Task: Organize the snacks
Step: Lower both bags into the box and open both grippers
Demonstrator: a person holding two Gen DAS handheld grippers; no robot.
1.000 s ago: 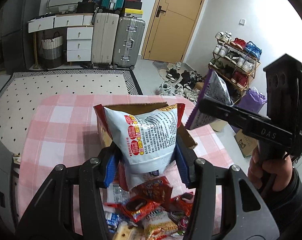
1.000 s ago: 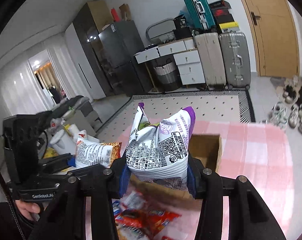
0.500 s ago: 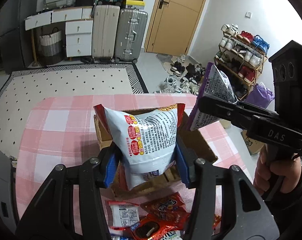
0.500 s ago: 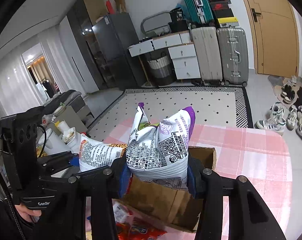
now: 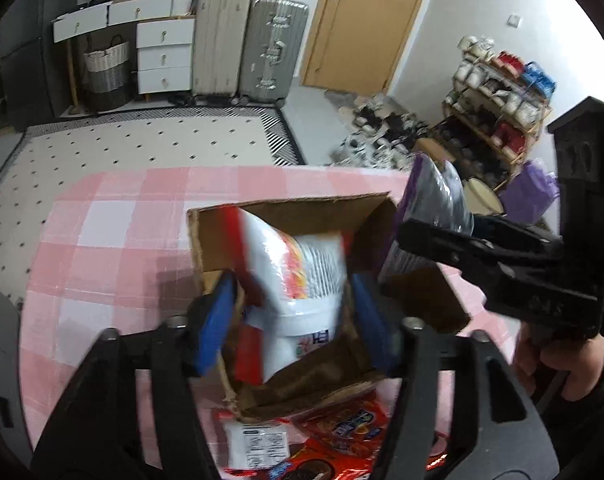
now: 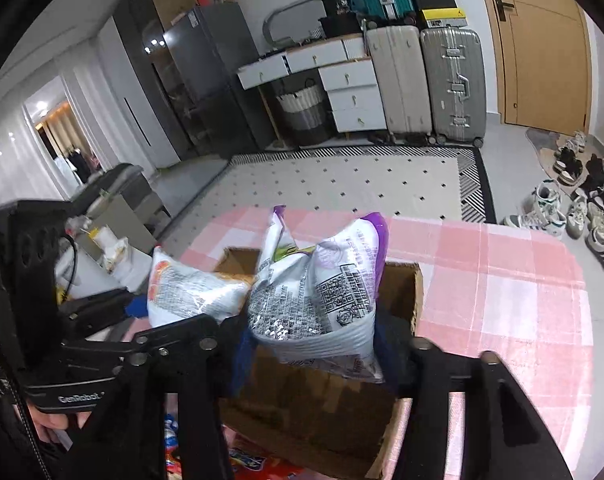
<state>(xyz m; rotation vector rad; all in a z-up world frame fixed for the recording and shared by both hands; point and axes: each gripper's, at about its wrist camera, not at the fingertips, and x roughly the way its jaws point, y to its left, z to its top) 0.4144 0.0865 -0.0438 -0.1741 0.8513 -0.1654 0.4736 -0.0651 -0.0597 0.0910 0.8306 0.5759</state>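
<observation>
Pink-and-white checked tablecloth [image 5: 114, 240] covers the table, with a dotted cream rug [image 5: 142, 144], two upright suitcases [image 5: 250, 40], a white drawer unit [image 5: 162, 52] and a wooden door [image 5: 362, 20] behind; a shoe rack [image 5: 498, 92] stands at right. Item one: open cardboard box [image 5: 290, 208] on the cloth, flaps up. Item two: red-and-white snack bag [image 5: 306, 280], blurred, sitting between the blue pads [image 5: 216, 328] of the left gripper [image 5: 294, 320], partly down inside the box; the pads appear set wider than the bag, with a visible gap on each side, so the jaws read as apart, though blur leaves contact uncertain. In the right wrist view the same bag [image 6: 190, 292] shows at the box's left edge, just beside the other bag. Item three: purple-and-white snack bag [image 6: 322, 288], printed with a QR code, clamped at its lower end between the jaws of the right gripper [image 6: 314, 344], held upright over the box [image 6: 402, 292] opening; seen from the left wrist, it [image 5: 434, 204] stands at the box's right wall. Item four: loose snack packets [image 5: 334, 440], red wrappers and one white-labelled packet, lying on the cloth at the near side of the box. Right hand [image 5: 558, 364] grips its handle.
</observation>
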